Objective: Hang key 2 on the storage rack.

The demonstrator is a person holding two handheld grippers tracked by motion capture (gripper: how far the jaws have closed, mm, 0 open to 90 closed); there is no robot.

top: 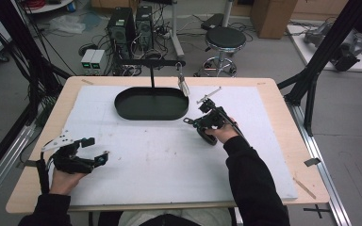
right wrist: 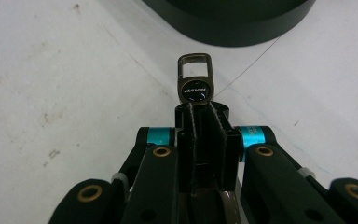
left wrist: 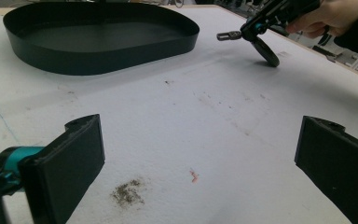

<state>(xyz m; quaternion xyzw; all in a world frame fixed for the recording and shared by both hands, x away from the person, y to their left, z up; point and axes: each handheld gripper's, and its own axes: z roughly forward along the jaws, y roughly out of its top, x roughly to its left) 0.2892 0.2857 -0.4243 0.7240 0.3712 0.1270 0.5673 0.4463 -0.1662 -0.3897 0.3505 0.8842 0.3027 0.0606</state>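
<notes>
My right gripper (right wrist: 200,112) is shut on a small dark metal tag (right wrist: 194,79) with a rectangular loop that sticks out past the jaw tips. From above, that gripper (top: 194,121) is held low over the white mat, just right of the black oval tray (top: 122,109). The left gripper view shows it (left wrist: 244,33) with the tag's loop (left wrist: 227,35) pointing toward the tray (left wrist: 98,58). My left gripper (top: 94,149) rests near the table's front left corner. Its jaws stand wide apart (left wrist: 200,140) with nothing between them.
A thin black stand (top: 152,77) rises from the tray, and a small silvery item (top: 184,87) hangs from its crossbar. The white mat (top: 169,160) covers most of the wooden table. Black frame posts (top: 311,80) flank the table, with a stool (top: 225,40) and computers behind.
</notes>
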